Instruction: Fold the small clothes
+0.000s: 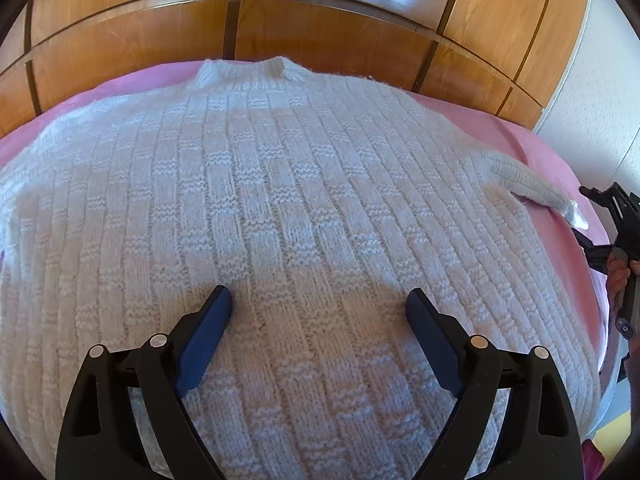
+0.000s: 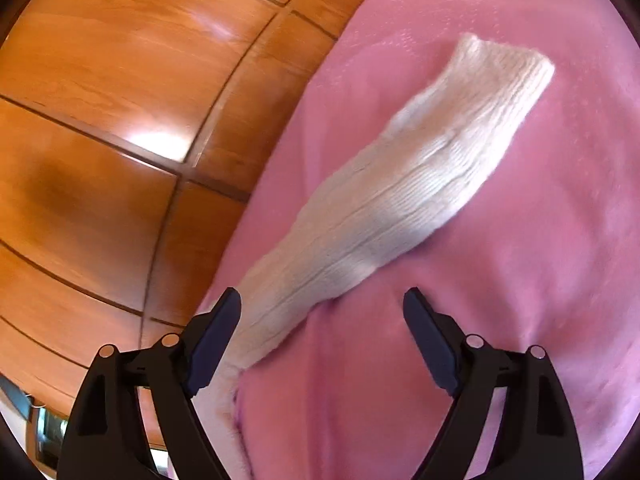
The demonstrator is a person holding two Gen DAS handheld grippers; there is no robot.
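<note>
A white knitted sweater [image 1: 280,200] lies spread flat on a pink bed cover [image 1: 540,148], collar at the far side. My left gripper [image 1: 319,312] is open and empty, just above the sweater's lower body. One sleeve [image 1: 532,186] stretches out to the right. In the right wrist view that sleeve [image 2: 420,184] lies straight on the pink cover [image 2: 520,280], cuff at the far end. My right gripper [image 2: 322,312] is open and empty, over the sleeve's near part, with the left finger beside the knit. The right gripper also shows at the right edge of the left wrist view [image 1: 616,236].
A glossy wooden wardrobe [image 1: 280,20] stands behind the bed and fills the left of the right wrist view [image 2: 100,140]. A white wall [image 1: 600,80] is at the right. The bed edge drops off at the right [image 1: 600,320].
</note>
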